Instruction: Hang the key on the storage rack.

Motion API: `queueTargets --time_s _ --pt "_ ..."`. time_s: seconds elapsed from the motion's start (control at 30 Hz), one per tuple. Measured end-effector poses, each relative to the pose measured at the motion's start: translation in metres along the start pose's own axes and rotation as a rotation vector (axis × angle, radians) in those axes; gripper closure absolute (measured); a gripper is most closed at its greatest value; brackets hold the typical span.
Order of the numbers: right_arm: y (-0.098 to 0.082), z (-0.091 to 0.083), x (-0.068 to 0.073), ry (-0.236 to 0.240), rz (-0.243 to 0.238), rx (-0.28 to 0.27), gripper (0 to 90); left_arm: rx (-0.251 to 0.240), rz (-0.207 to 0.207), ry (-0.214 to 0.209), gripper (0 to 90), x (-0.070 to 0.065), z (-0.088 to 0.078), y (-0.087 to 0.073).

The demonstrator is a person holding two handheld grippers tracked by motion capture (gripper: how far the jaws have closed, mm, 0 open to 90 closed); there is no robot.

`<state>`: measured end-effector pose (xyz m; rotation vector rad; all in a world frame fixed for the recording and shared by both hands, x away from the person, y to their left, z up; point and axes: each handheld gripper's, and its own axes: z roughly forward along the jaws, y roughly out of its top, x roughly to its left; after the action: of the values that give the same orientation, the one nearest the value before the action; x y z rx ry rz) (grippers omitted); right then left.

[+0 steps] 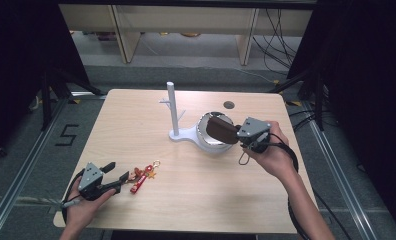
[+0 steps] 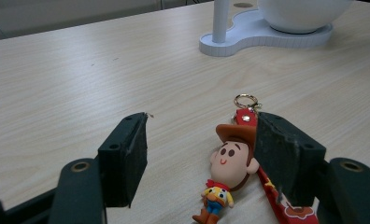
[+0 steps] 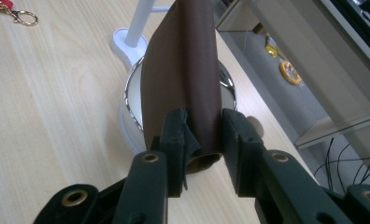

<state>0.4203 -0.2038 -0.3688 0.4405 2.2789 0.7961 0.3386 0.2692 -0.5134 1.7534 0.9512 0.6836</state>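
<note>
Right gripper view shows right tongs (image 3: 204,140) pinching a brown pouch (image 3: 183,70); left tongs (image 2: 202,158) spread.

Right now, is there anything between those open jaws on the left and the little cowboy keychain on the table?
Nothing visible is in the way. The left gripper is open, and the cowboy keychain already lies flat on the table between its jaws, closer to the one on the right of the left gripper view. The red strap runs beneath that jaw.

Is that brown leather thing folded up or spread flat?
Folded. The brown wallet sits doubled over, its fold pinched between the right tool's jaws above the white bowl.
</note>
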Motion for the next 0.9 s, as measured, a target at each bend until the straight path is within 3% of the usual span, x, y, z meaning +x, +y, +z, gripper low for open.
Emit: queueTargets --time_s 0.03,0.07,0.13,0.17,0.2,0.6,0.77,0.9 --pt "0.001 0.002 0.001 -0.002 0.021 0.006 72.1 0.0 0.0 0.001 34.0 0.0 0.0 0.0" --pt "0.001 0.003 0.0 0.0 0.001 0.0 72.1 -0.001 0.0 0.001 34.0 0.0 0.0 0.0" --pt "0.002 0.006 0.0 0.004 0.022 0.003 72.0 -0.001 -0.002 0.001 33.9 0.0 0.0 0.0" --pt "0.001 0.007 -0.002 0.003 -0.006 -0.006 72.0 0.0 -0.001 0.001 34.0 0.0 0.0 0.0" --pt "0.002 0.008 -0.002 0.004 0.01 -0.002 72.0 0.001 -0.001 0.001 34.0 0.0 0.0 0.0" --pt "0.007 0.021 -0.009 0.012 -0.005 -0.016 71.8 0.001 -0.001 -0.002 34.0 0.0 0.0 0.0" --pt "0.008 0.029 -0.009 0.018 0.02 -0.018 72.1 0.0 0.001 -0.001 33.9 0.0 0.0 0.0" --pt "0.011 0.033 -0.008 0.029 0.001 -0.029 72.8 -0.001 -0.003 0.001 33.9 0.0 0.0 0.0"
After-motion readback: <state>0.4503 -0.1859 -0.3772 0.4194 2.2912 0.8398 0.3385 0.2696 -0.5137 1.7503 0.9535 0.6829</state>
